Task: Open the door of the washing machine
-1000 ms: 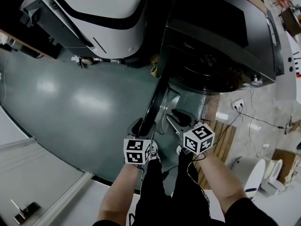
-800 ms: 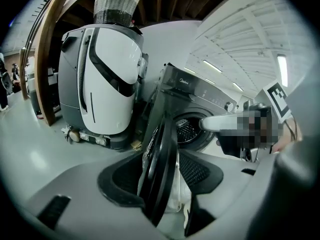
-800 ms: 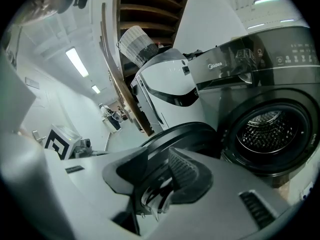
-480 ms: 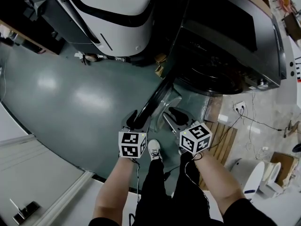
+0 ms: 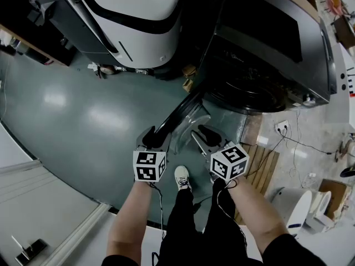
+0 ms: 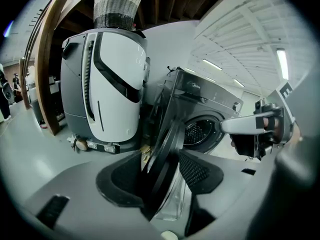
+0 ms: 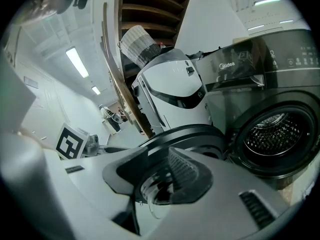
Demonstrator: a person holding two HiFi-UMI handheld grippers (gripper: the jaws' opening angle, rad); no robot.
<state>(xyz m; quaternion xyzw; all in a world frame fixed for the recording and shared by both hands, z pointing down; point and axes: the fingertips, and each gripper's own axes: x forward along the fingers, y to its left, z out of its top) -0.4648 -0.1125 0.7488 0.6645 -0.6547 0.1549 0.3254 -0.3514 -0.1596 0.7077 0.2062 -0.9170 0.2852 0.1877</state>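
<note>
The black front-loading washing machine (image 5: 266,54) stands at the upper right, its drum opening (image 6: 197,133) uncovered. Its round door (image 5: 176,115) is swung out toward me, edge-on. My left gripper (image 5: 152,137) is shut on the door's dark rim (image 6: 162,164), which runs between the two pads in the left gripper view. My right gripper (image 5: 202,136) stands open just right of the door, on its inner side. The door's clear glass bulge (image 7: 155,194) shows between and beyond its jaws, and no pad visibly presses on it. The drum (image 7: 272,134) lies to its right.
A white and grey machine (image 5: 127,10) stands left of the washer, with a wicker basket (image 6: 117,6) on top. Wooden slats (image 5: 260,159), a wall socket with cables (image 5: 280,123) and a white bin (image 5: 294,201) lie to the right. My shoe (image 5: 182,176) is below the door.
The left gripper has moved left and toward me with the door's rim, and the door has swung wider. The right gripper has shifted a little the same way.
</note>
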